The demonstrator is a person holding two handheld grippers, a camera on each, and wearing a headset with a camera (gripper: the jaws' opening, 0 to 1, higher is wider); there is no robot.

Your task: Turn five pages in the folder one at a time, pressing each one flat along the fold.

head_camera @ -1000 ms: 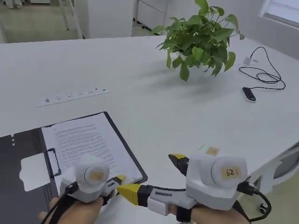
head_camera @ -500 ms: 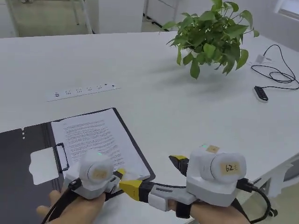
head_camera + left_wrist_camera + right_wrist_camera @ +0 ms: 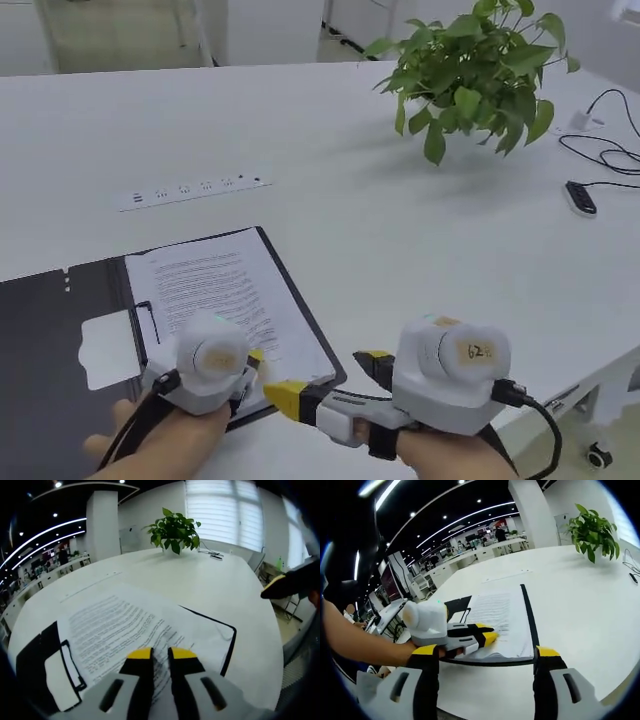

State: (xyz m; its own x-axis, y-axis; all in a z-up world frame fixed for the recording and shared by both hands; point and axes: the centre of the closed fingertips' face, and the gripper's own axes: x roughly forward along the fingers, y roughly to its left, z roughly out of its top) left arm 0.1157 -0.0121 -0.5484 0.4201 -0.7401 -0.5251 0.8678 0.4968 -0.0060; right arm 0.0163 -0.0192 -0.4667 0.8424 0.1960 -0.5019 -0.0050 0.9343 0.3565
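A black folder (image 3: pixel 40 330) lies open at the table's near left, with a printed page (image 3: pixel 215 285) on its right half under a clip (image 3: pixel 150 320). My left gripper (image 3: pixel 256 360) rests low over the page's near right part. Its jaws are shut, and nothing shows between the yellow tips (image 3: pixel 161 653) above the text (image 3: pixel 125 625). My right gripper (image 3: pixel 327 378) hovers just off the folder's near right corner with its jaws wide apart (image 3: pixel 486 651). They point toward the left gripper (image 3: pixel 487 635) and the page (image 3: pixel 500 612).
A potted plant (image 3: pixel 480 65) stands at the far right. A power strip (image 3: pixel 195 188) lies beyond the folder. A black device (image 3: pixel 582 195) with a cable lies near the right edge. A white label (image 3: pixel 105 350) sits on the folder's left half. The white table (image 3: pixel 400 250) ends just in front of my hands.
The head view has swung, so everything drifts right in the picture. My left gripper's tips sit a little further in over the page; the right gripper stays open beside the corner.
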